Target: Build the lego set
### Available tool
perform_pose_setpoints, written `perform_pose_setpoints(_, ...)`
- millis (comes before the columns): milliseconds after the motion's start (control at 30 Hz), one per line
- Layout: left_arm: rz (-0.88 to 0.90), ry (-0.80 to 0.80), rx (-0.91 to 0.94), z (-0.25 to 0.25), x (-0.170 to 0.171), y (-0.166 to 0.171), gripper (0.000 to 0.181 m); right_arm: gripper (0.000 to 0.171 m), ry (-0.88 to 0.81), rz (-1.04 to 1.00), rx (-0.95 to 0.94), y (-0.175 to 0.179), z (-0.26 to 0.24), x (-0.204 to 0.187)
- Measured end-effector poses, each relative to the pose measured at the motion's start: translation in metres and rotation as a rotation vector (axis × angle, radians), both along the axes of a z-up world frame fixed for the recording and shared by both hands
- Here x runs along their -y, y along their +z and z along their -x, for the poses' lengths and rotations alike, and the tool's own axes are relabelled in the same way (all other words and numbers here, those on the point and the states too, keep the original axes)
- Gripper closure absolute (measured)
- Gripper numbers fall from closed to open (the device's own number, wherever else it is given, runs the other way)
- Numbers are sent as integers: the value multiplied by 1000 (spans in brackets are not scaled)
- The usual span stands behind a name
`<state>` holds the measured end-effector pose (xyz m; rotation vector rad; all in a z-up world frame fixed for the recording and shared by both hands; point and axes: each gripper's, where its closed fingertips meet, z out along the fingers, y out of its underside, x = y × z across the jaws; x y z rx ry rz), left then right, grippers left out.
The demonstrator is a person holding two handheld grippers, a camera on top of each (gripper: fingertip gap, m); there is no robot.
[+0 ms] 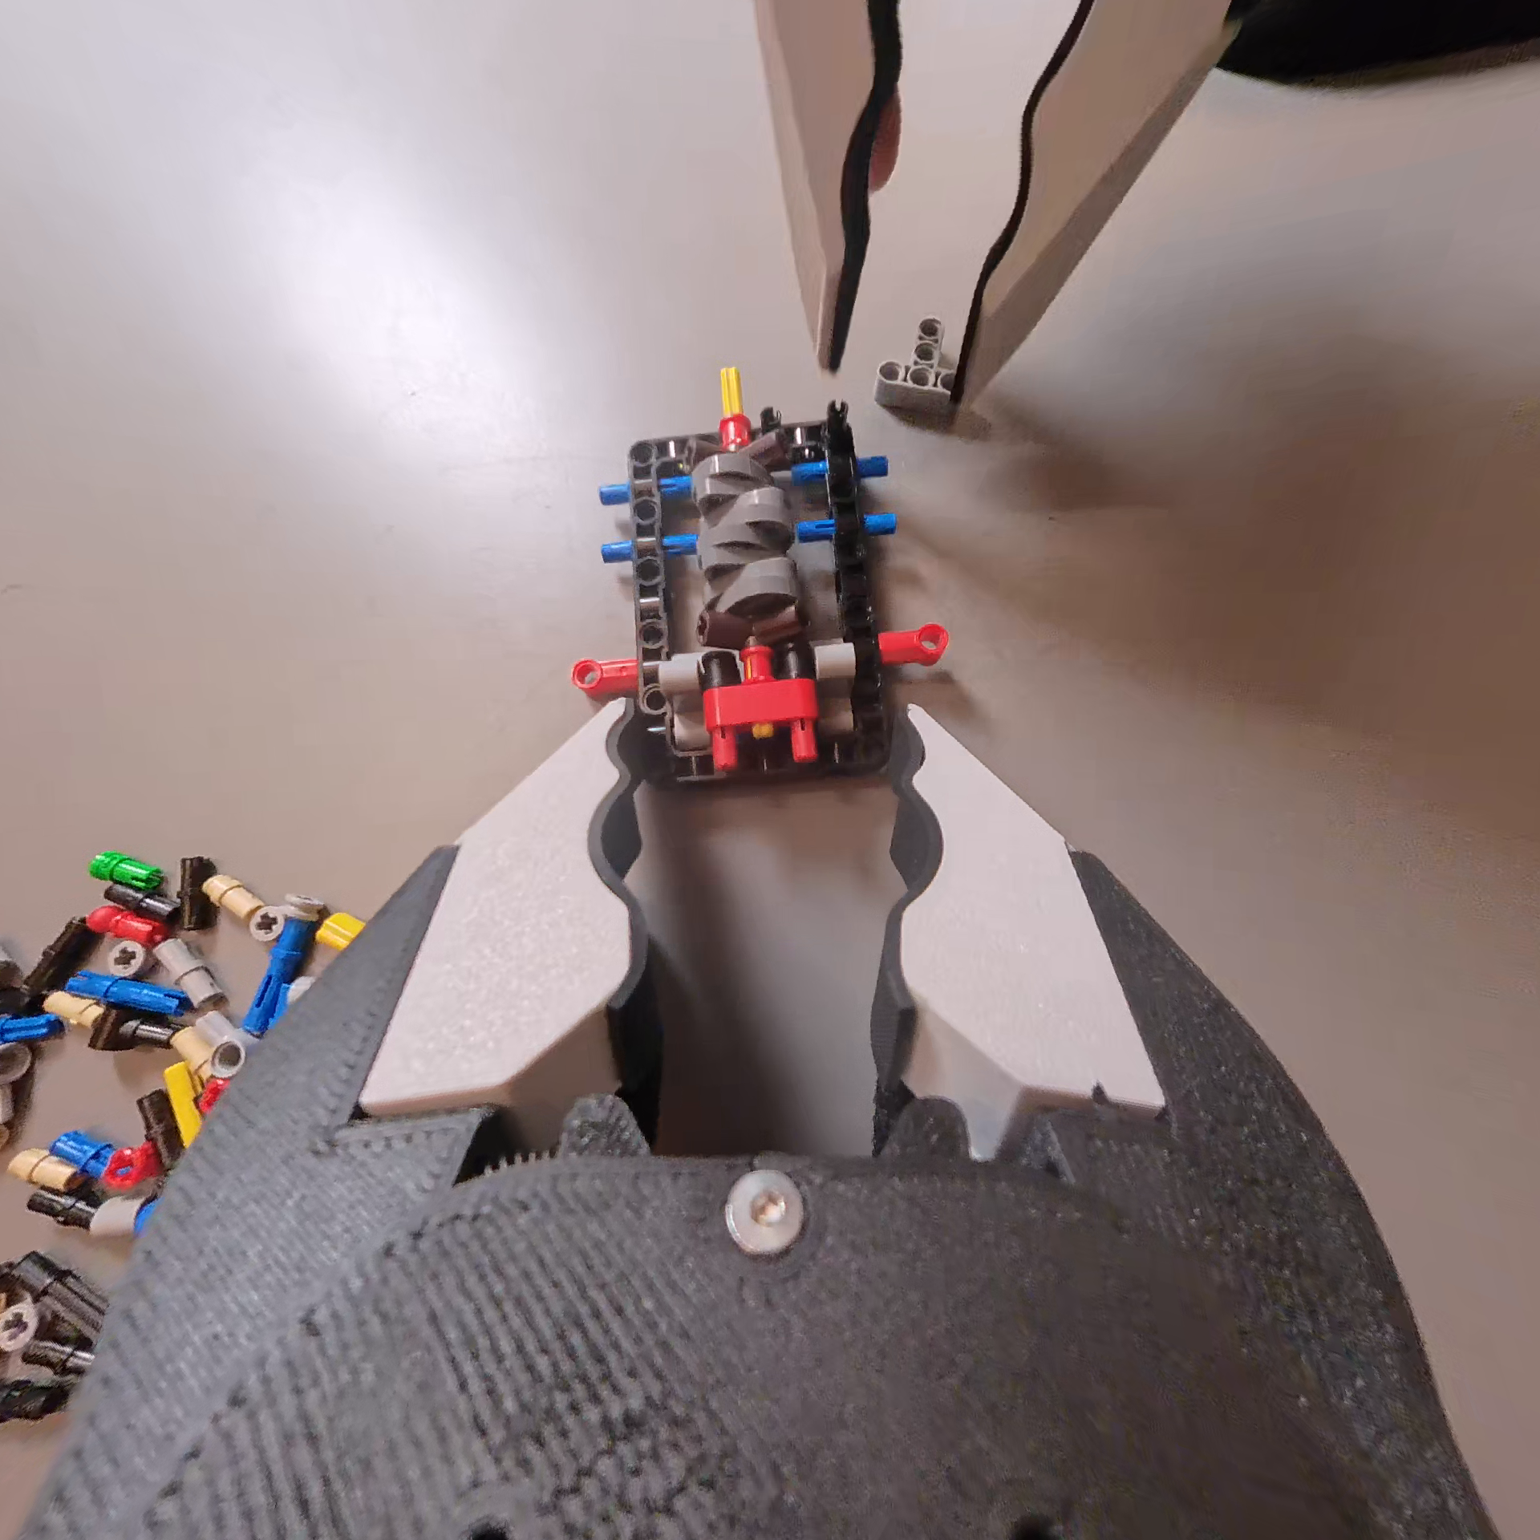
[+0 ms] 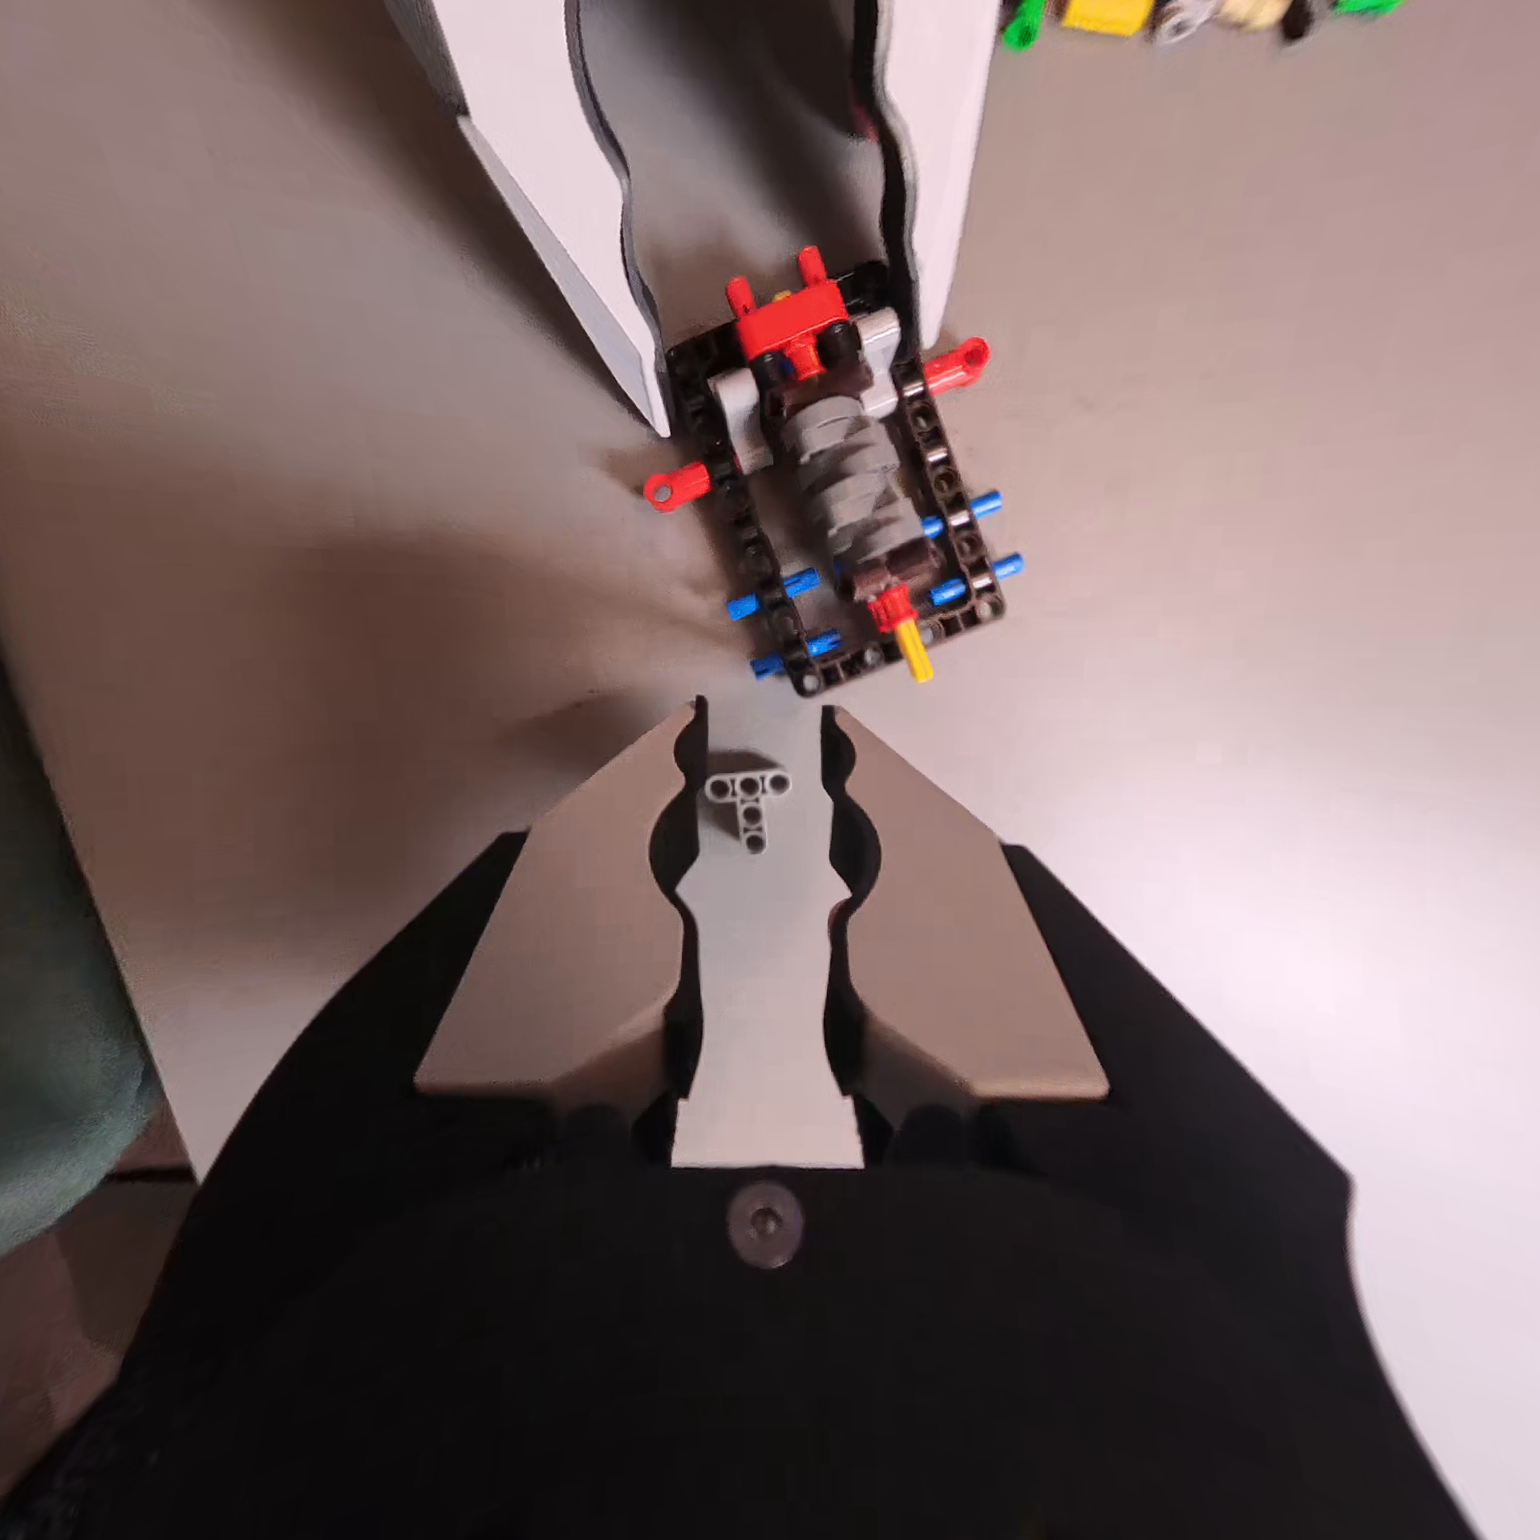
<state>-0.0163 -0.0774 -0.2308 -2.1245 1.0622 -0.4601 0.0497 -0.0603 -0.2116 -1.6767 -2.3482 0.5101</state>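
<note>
Gleaming beige tabletop [image 1: 333,333] under black frame assembly [image 1: 754,617], loose pieces [image 1: 142,992] nearby.

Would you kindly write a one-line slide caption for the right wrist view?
Right gripper open around a grey T-shaped beam lying on the table, facing the left gripper, which grips the black-framed Lego assembly.

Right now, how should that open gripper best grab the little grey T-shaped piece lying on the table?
The grey T-piece lies flat between the open right gripper fingers, apart from the black frame assembly. Probably best: come straight down from above and close across the narrow stem, whose two parallel sides suit flat fingers. The crossbar, pointing toward the assembly, would stop it slipping.
</note>
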Motion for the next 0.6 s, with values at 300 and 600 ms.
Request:
perform_pose_setpoints(300, -43, -17, -17, -1, -1, 1, 122, 140, -105, 20, -175, -10, -41, -7)
perform_pose_setpoints(600, -47, -59, 0, -3, 3, 1, 122, 148, -43, -3, -210, -18, -25, -4)
